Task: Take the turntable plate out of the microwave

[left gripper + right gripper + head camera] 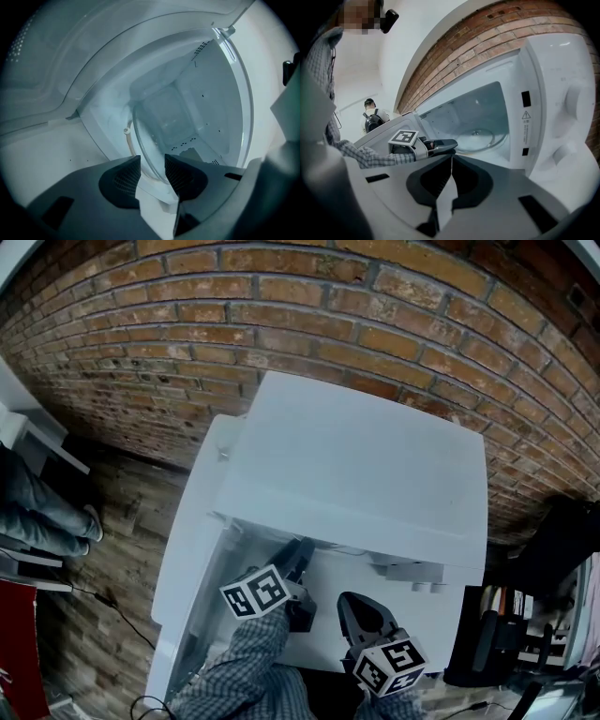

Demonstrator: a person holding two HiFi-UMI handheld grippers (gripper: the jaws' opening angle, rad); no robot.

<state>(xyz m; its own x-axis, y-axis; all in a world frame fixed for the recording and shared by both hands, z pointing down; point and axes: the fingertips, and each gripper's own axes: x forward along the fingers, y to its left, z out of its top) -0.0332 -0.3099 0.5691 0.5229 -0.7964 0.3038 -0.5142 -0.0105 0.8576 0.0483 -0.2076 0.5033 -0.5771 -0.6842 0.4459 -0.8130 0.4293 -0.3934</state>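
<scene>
The white microwave (356, 460) stands open, its door (187, 549) swung to the left. The clear glass turntable plate (480, 136) lies on the cavity floor; the head view hides it under the microwave's top. My left gripper (300, 557) reaches into the cavity mouth. Its jaws stand open, and the plate's rim (140, 154) runs between the two pads (123, 180) without being pinched. My right gripper (451, 159) is shut on nothing and hangs outside in front of the opening, right of the left gripper (440, 146).
A brick wall (281, 315) rises behind the microwave. The control panel with knobs (567, 103) is at the cavity's right. A person's legs (37, 512) stand on the wooden floor at the left, near a cable (122, 620). Dark clutter (553, 549) sits at the right.
</scene>
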